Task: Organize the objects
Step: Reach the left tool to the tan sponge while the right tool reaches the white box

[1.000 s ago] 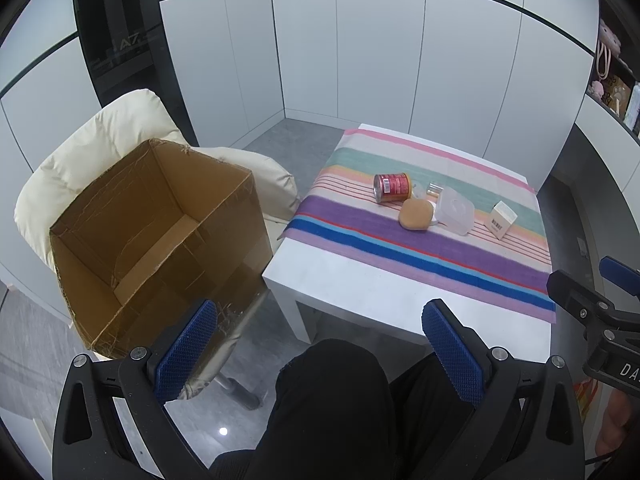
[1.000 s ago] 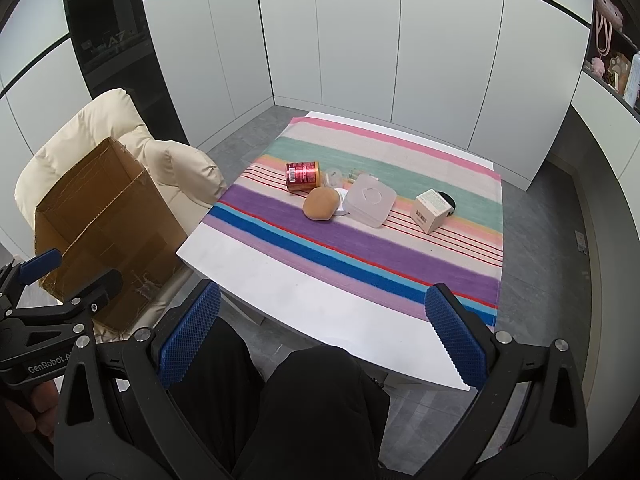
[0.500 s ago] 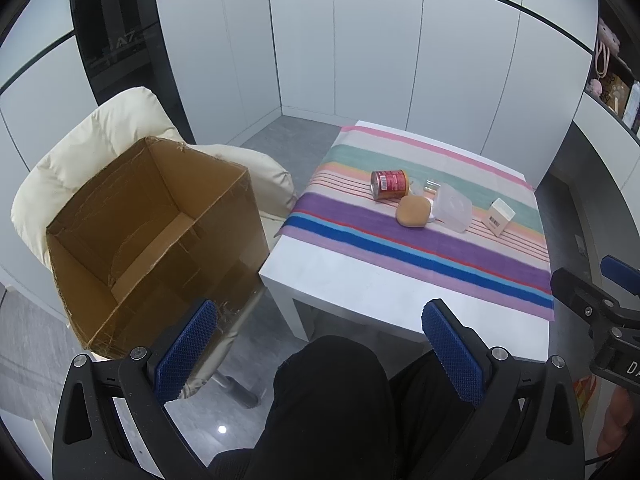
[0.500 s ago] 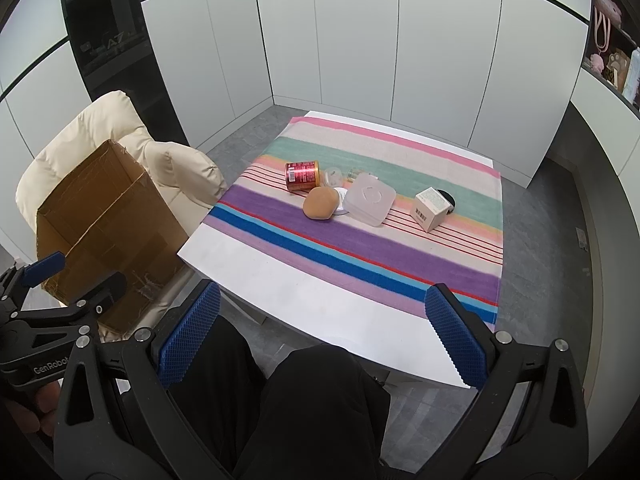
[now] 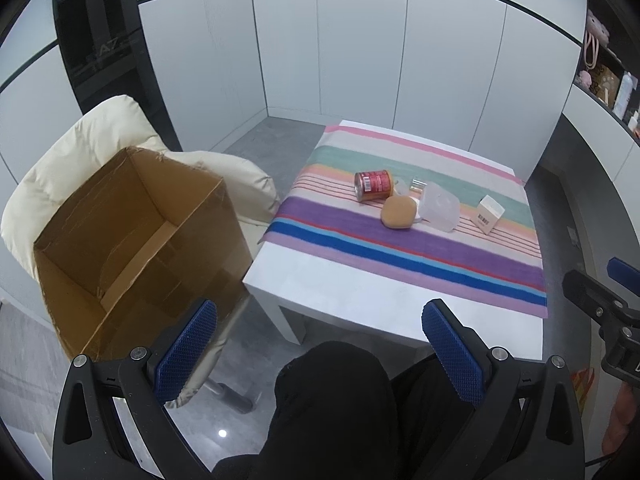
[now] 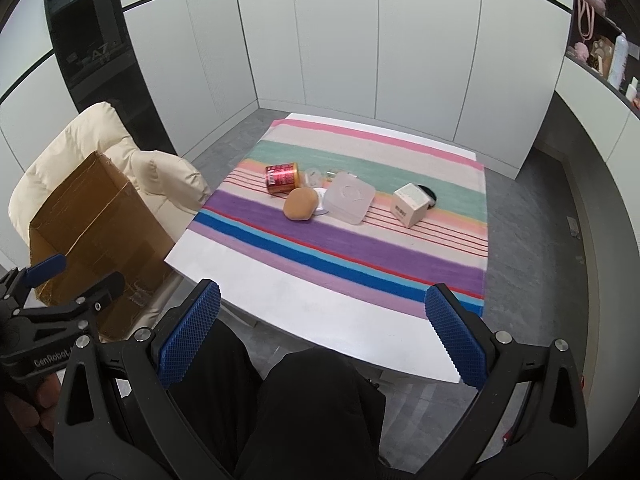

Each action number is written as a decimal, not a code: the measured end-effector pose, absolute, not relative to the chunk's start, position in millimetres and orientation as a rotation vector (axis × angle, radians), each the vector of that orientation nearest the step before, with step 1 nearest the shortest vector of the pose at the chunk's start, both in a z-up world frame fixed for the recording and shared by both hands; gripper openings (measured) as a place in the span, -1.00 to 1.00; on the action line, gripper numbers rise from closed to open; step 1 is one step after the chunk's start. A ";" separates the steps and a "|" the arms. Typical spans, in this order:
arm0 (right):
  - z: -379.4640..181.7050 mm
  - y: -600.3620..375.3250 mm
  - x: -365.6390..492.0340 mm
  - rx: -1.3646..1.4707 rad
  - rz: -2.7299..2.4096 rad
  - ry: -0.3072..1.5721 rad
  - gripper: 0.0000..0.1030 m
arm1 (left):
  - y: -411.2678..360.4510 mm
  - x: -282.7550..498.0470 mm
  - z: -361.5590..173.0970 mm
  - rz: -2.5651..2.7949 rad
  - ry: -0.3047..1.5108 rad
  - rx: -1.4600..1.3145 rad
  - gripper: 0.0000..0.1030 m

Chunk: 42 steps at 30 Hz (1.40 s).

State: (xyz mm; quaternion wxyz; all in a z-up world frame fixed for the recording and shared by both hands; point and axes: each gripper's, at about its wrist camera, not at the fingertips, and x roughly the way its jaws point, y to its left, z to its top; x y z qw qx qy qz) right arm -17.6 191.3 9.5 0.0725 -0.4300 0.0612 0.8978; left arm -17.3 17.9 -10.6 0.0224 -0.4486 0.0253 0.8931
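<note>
On the striped cloth of a white table (image 6: 304,300) lie a red can on its side (image 6: 282,176), a tan round bun-like object (image 6: 300,204), a clear plastic container (image 6: 349,197) and a small white carton (image 6: 410,204). The can (image 5: 372,185), bun (image 5: 398,211), container (image 5: 439,208) and carton (image 5: 488,214) also show in the left wrist view. An open cardboard box (image 5: 132,240) sits on a cream chair, left of the table. My left gripper (image 5: 320,354) and right gripper (image 6: 322,330) hang open over a person's lap, short of the table edge, holding nothing.
A cream padded chair (image 5: 80,148) carries the box. A small clear jar (image 6: 313,178) and a black disc (image 6: 427,193) lie among the items. White cabinet walls surround the room; shelves with trinkets (image 6: 600,56) stand at the right. Grey floor runs around the table.
Both views have shifted slightly; the table and box sit a little farther away and lower in frame. Nothing was grasped and the objects have not moved.
</note>
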 end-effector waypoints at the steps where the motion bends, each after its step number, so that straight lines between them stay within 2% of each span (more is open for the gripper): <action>1: 9.9 194.6 -16.1 -1.285 2.688 0.183 1.00 | 19.6 -18.3 -11.1 2.761 0.078 -1.391 1.00; 9: 7.4 222.8 -11.4 -1.286 2.655 0.272 1.00 | 38.5 -28.4 -11.2 2.722 0.100 -1.377 1.00; 20: 4.3 243.8 -12.9 -1.249 2.634 0.223 1.00 | 56.9 -52.2 -12.1 2.708 0.162 -1.367 1.00; 28: -6.6 263.4 -35.0 -1.275 2.594 0.209 1.00 | 76.2 -75.4 -20.4 2.652 0.184 -1.372 1.00; 31: -11.3 276.4 -45.1 -1.276 2.583 0.258 1.00 | 86.8 -87.0 -22.2 2.650 0.201 -1.369 1.00; 42: -36.5 313.0 -84.1 -1.301 2.517 0.283 1.00 | 102.4 -139.6 -47.3 2.651 0.154 -1.404 1.00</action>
